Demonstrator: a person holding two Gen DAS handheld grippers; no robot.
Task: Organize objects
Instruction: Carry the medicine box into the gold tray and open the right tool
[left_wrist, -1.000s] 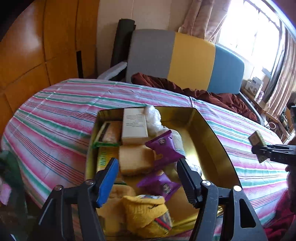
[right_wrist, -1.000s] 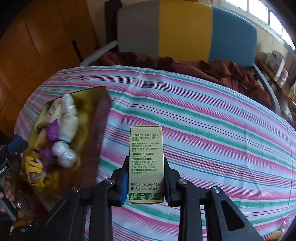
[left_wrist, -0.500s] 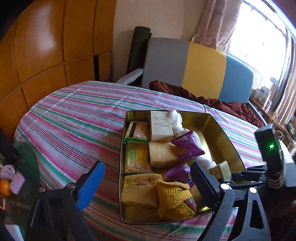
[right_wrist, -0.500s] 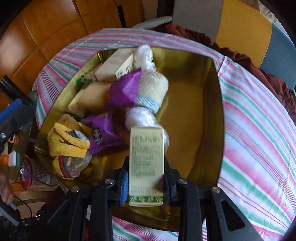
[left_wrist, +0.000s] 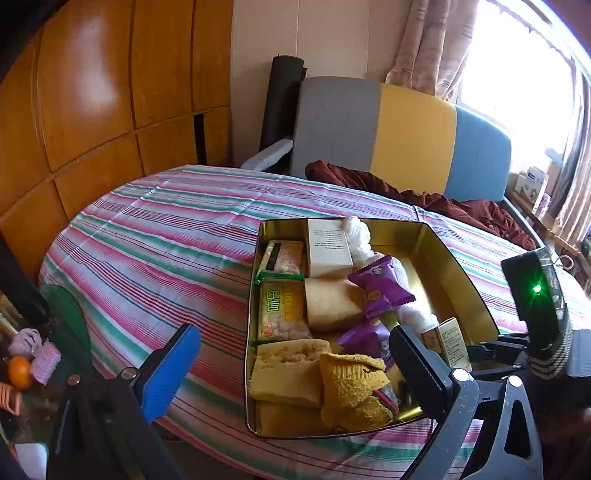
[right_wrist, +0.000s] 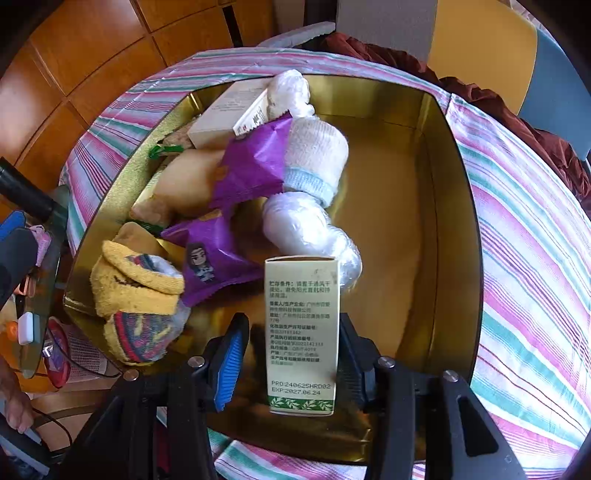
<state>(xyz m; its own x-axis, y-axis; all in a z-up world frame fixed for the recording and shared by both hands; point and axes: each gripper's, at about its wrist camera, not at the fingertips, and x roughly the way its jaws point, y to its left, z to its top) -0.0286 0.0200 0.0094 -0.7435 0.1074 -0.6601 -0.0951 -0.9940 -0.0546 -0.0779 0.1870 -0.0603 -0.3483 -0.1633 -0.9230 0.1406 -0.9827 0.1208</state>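
Observation:
A gold tin (left_wrist: 454, 266) sits on the striped tablecloth and holds snack packets, a cream box, rolled white socks and a yellow sock (left_wrist: 354, 391). In the right wrist view a small green-and-white carton (right_wrist: 301, 332) stands in the tin's (right_wrist: 454, 221) near part, between the opening jaws of my right gripper (right_wrist: 291, 325). Its blue left pad is clear of the carton and the right one is at its edge. The left wrist view shows that carton (left_wrist: 452, 343) and the right gripper (left_wrist: 471, 360) at the tin's right side. My left gripper (left_wrist: 295, 369) is wide open over the tin's near edge, holding nothing.
Two purple packets (right_wrist: 251, 166) and wrapped white rolls (right_wrist: 306, 229) lie just beyond the carton. The tin's right half shows bare gold floor (right_wrist: 384, 221). Behind the table stands a grey, yellow and blue sofa (left_wrist: 406, 133). A glass side table (left_wrist: 62, 332) with an orange is at the left.
The right gripper carried the carton from above the tablecloth down into the tin, and its jaws have parted. The left gripper's jaws spread wide and it drew back from the tin.

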